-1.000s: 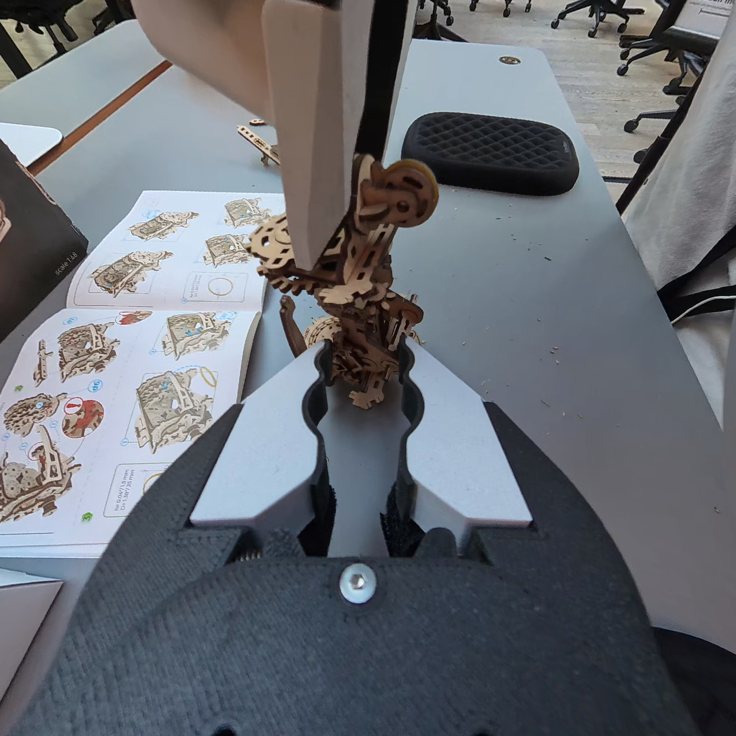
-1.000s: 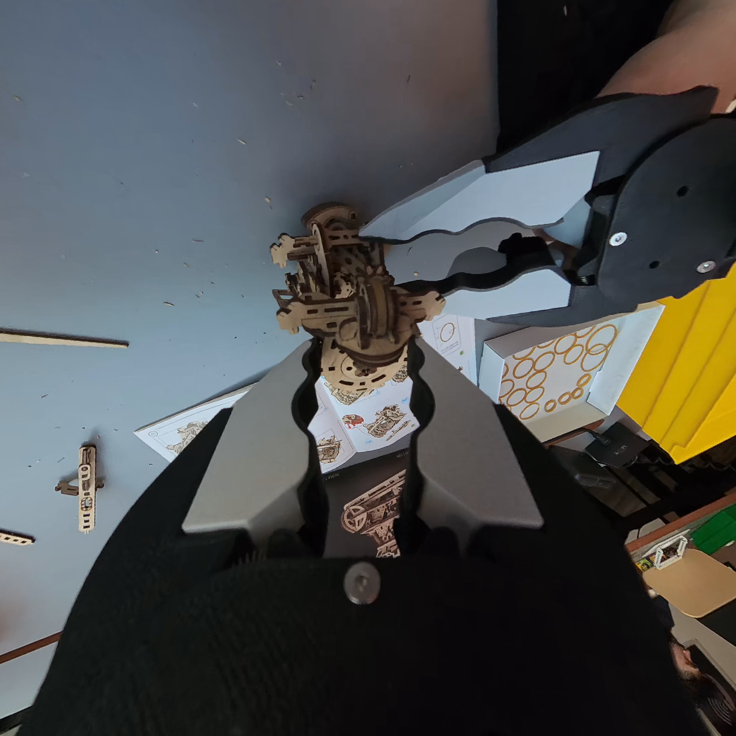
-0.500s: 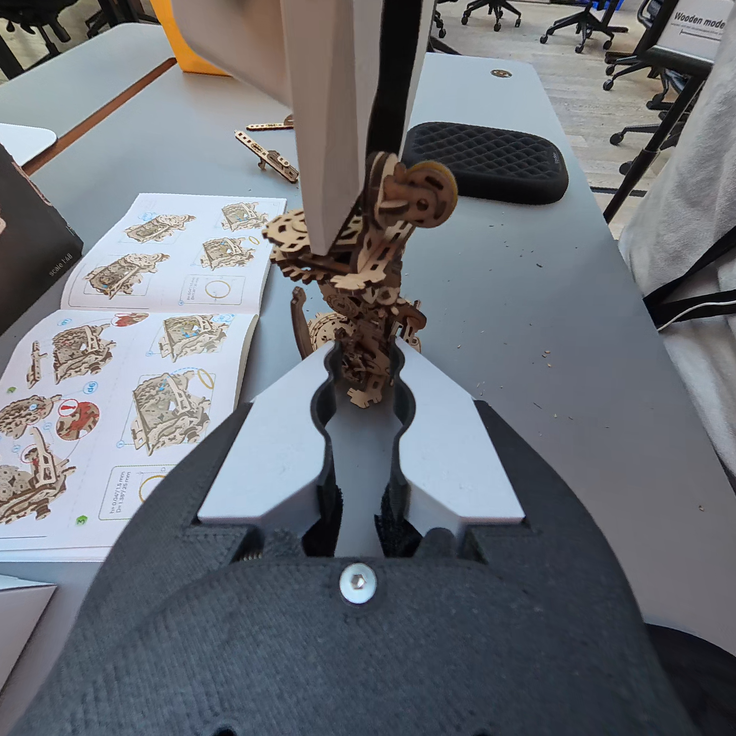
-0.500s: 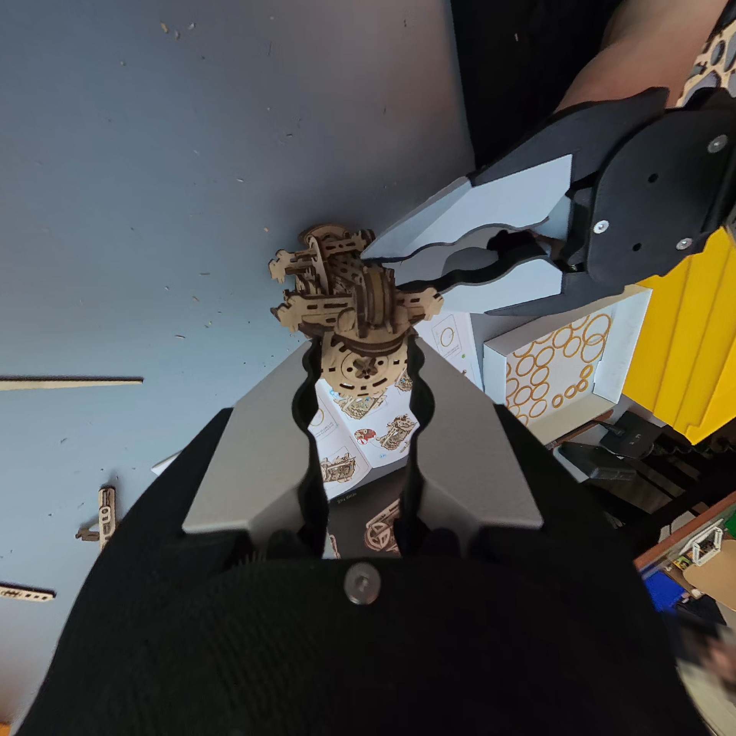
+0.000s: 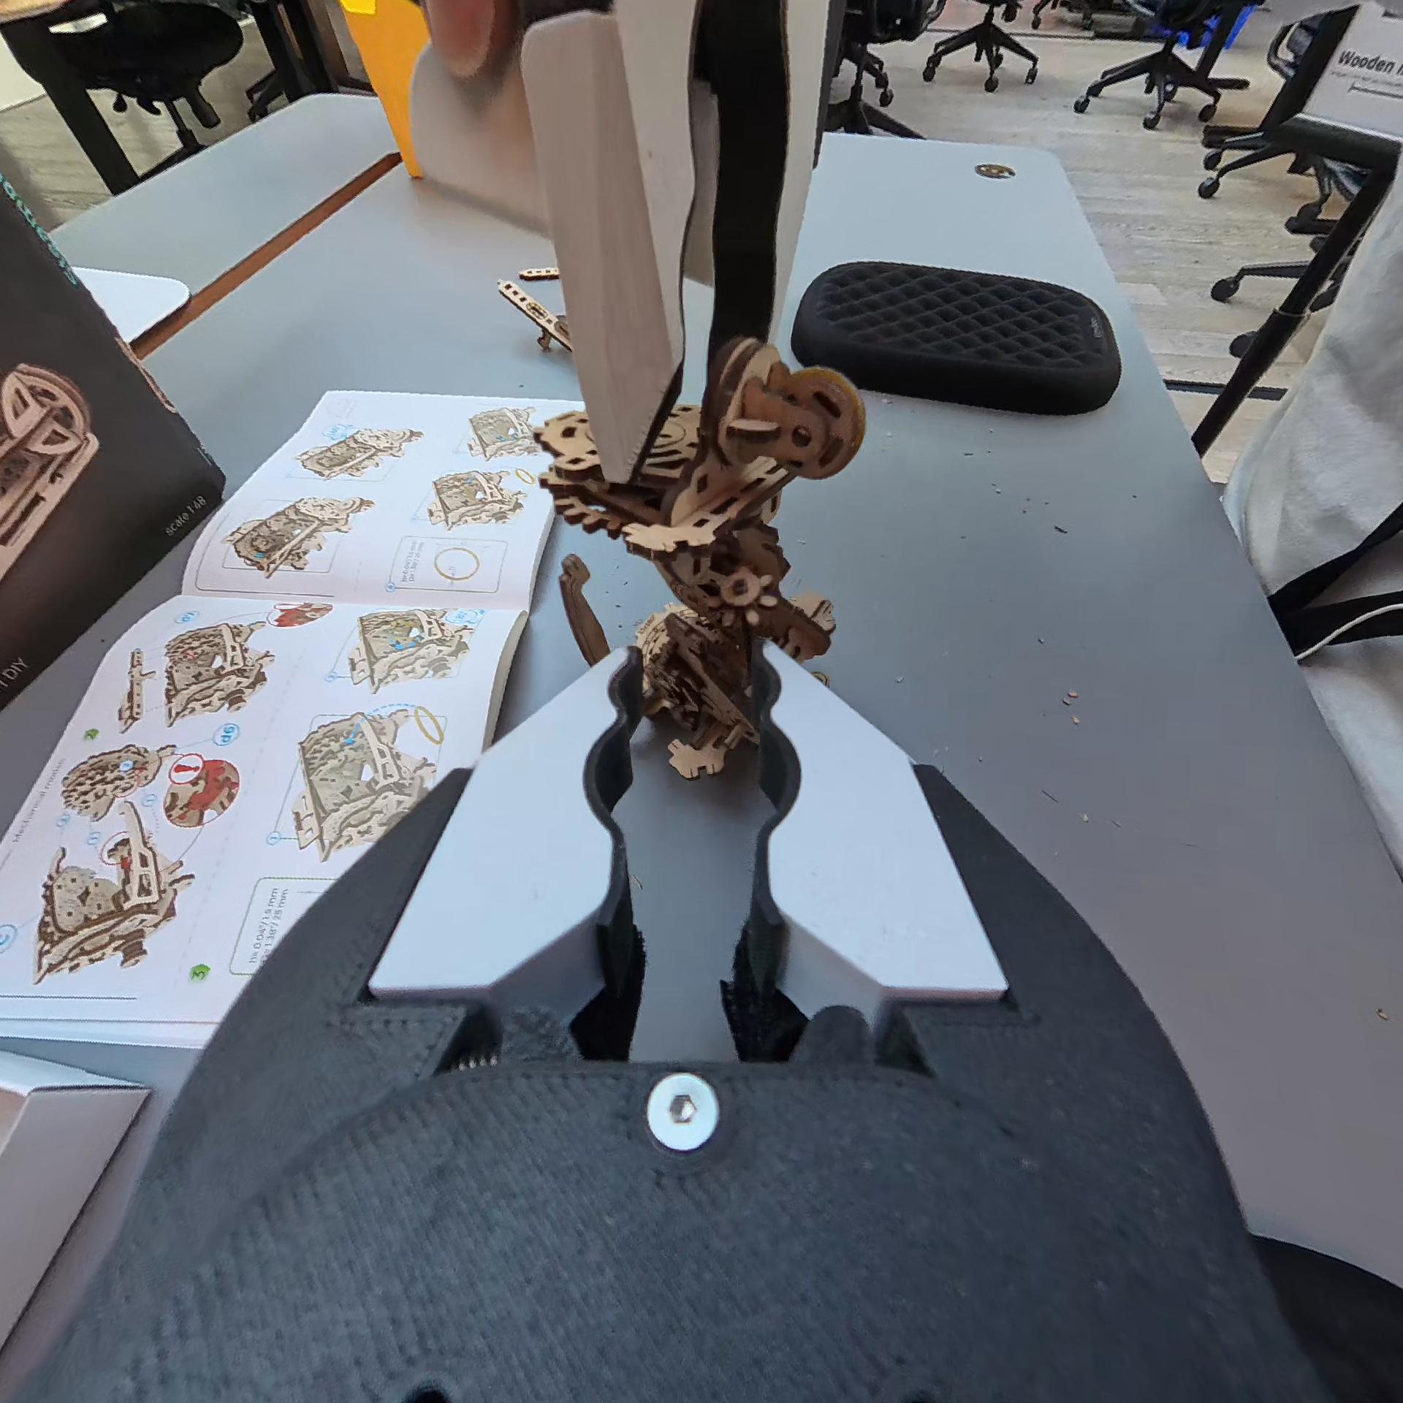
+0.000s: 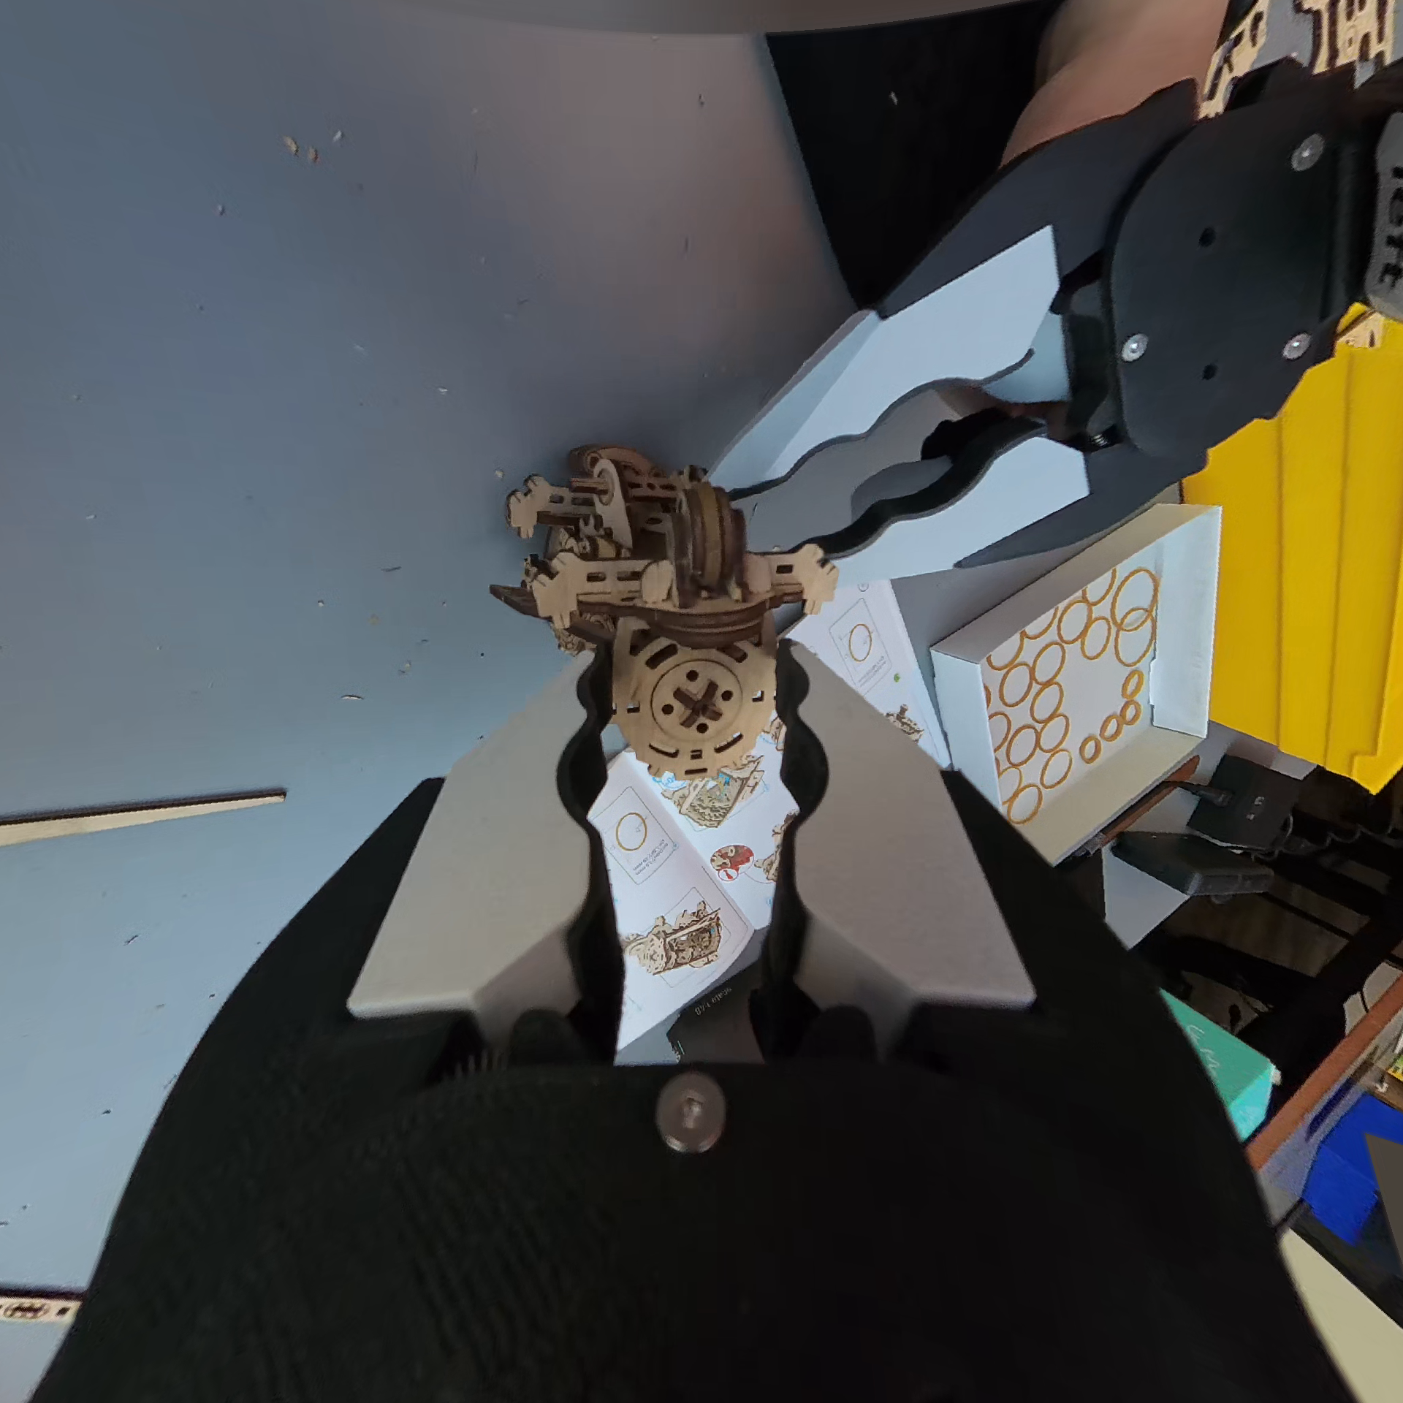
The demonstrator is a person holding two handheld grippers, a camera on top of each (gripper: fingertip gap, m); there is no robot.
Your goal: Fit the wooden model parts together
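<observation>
Left wrist view: grey table (image 5: 987,607), office chairs (image 5: 979,45) behind.

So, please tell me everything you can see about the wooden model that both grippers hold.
The model is a small assembly of pale and darker laser-cut plywood: toothed gears, slotted bars, stacked discs and a round wheel with a cross-shaped hub. It stands tall and somewhat tilted, above the grey table; whether it touches the table I cannot tell. The left gripper is closed on its lower end. The right gripper comes from above and is closed on the wheel end. Nothing else touches it.
</observation>
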